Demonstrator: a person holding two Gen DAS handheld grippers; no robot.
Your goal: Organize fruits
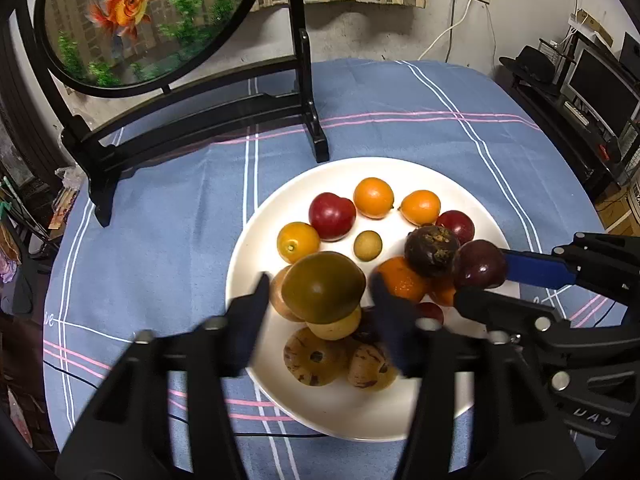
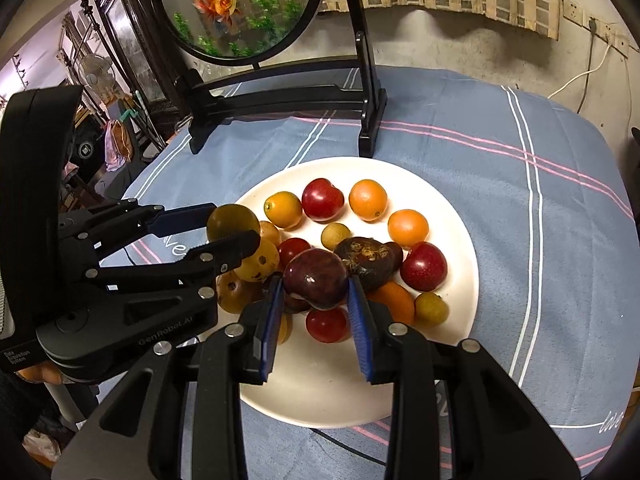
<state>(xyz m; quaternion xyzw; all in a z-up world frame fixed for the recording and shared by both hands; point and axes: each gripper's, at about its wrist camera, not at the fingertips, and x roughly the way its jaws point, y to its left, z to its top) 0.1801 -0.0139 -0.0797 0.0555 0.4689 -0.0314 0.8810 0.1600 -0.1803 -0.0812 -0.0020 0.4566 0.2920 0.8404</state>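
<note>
a round olive-green fruit [image 1: 323,286] sits between the black fingers of the left gripper [image 1: 320,300], clamped above the near-left of the round white plate [image 1: 256,248]. a glossy dark purple plum [image 2: 316,278] is pinched between the blue pads of the right gripper [image 2: 316,300], over the plate's middle. oranges, red plums and brown spotted fruits lie on the plate, on a blue striped tablecloth [image 1: 160,220].

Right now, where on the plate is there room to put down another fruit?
The white plate is bare along its near edge, below the small red fruit, and along its far rim behind the orange fruit. The middle is crowded, where both grippers hold fruit over the pile.
</note>
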